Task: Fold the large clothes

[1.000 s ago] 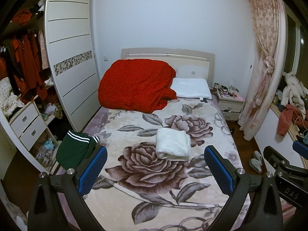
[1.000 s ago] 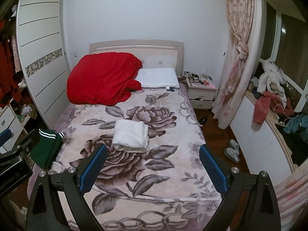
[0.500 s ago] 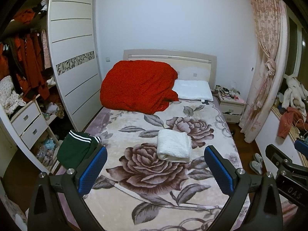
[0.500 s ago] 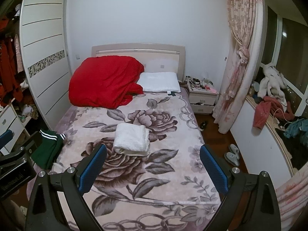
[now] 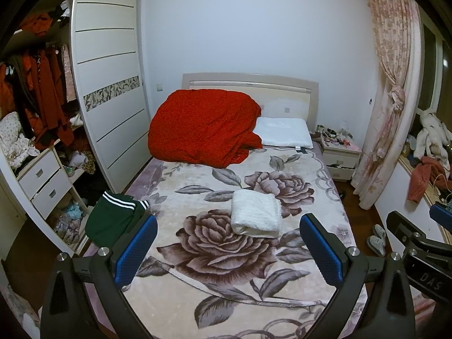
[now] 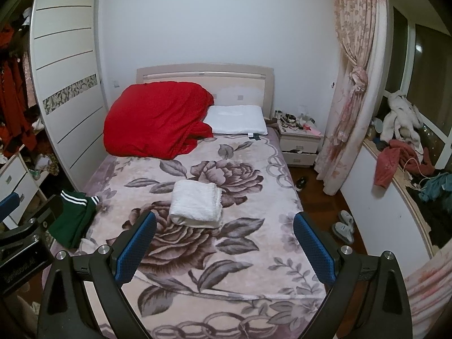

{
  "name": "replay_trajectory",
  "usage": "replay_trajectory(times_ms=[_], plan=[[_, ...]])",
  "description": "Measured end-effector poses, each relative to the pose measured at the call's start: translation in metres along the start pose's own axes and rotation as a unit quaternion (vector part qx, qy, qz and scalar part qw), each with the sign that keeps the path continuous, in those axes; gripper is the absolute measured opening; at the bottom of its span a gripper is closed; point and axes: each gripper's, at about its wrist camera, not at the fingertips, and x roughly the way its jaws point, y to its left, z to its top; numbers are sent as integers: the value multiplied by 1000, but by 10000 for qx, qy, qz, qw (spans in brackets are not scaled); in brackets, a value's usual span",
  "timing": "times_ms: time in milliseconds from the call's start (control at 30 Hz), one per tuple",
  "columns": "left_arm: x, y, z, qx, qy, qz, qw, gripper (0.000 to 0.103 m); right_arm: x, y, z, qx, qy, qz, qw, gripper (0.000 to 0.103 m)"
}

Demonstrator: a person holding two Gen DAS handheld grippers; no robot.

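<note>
Left wrist view. Left gripper (image 5: 227, 250): jaws standing wide apart, gripping nothing, hovering over the foot of the bed (image 5: 319, 279). Green garment (image 5: 113, 219), white stripes along one edge: lying crumpled at the bed's left edge, ahead and to the left of this gripper, just beyond its left finger (image 5: 135, 250). Long axis hard to judge, roughly running up the bed. Folded white towel (image 5: 255, 214): lying ahead near the bed's middle, well apart from the green garment. Right gripper showing only as a part at the right border.

Right wrist view. Right gripper (image 6: 224, 248): jaws likewise spread wide, empty. Green garment (image 6: 73, 220): lying far to the left, past the left finger (image 6: 135, 250). White towel (image 6: 197, 204): lying almost straight ahead.

Judgement: the left gripper is standing nearer the green garment; a leftward reach looks called for.
</note>
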Motion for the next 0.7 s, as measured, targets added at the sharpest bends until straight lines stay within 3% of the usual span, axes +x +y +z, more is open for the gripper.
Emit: replay_trajectory(times_ms=[700], plan=[[-2,0,-1,-6,-12,30,10000,103,-2,2,-4,9,-19,16,10000,99]])
